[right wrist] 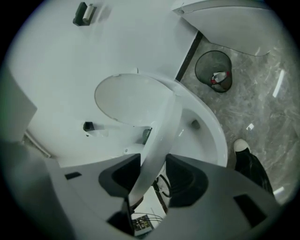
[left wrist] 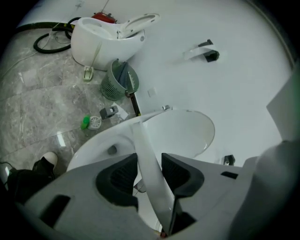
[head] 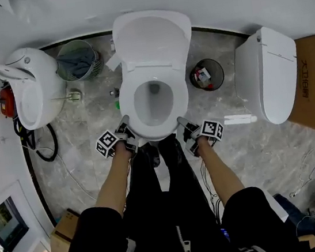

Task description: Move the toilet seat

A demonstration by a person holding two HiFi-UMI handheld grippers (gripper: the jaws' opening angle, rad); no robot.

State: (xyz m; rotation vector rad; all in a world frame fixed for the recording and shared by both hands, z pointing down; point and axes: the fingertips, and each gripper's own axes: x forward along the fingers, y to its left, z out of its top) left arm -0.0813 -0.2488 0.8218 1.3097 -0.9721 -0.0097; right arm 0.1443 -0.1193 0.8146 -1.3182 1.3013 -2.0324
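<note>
We are looking steeply down on a white toilet bowl [head: 154,105] standing against a white wall, with its lid [head: 153,35] leaning upright against that wall. The toilet seat [head: 128,109] is lying low around the bowl's opening.

We are holding the left gripper [head: 125,123] at the seat's front left edge and the right gripper [head: 181,122] at its front right edge. Bare forearms are reaching forward on either side of black trousers.

In the left gripper view, the seat's edge is running as a thin white band between the two dark pads, and the jaws are clamping it from both faces. In the right gripper view, the jaws are likewise gripping the seat's edge. The band is filling the gap between the pads, and the bowl's inside is showing beside it.

On the grey marble floor [head: 89,138], a green wire basket [head: 78,59] is sitting near the toilet's left. A black bin [head: 207,75] holding rubbish is sitting near its right. Another white toilet [head: 30,88] is resting at the far left. A white toilet unit [head: 266,75] is standing at the right, just beside a cardboard box [head: 308,84].
</note>
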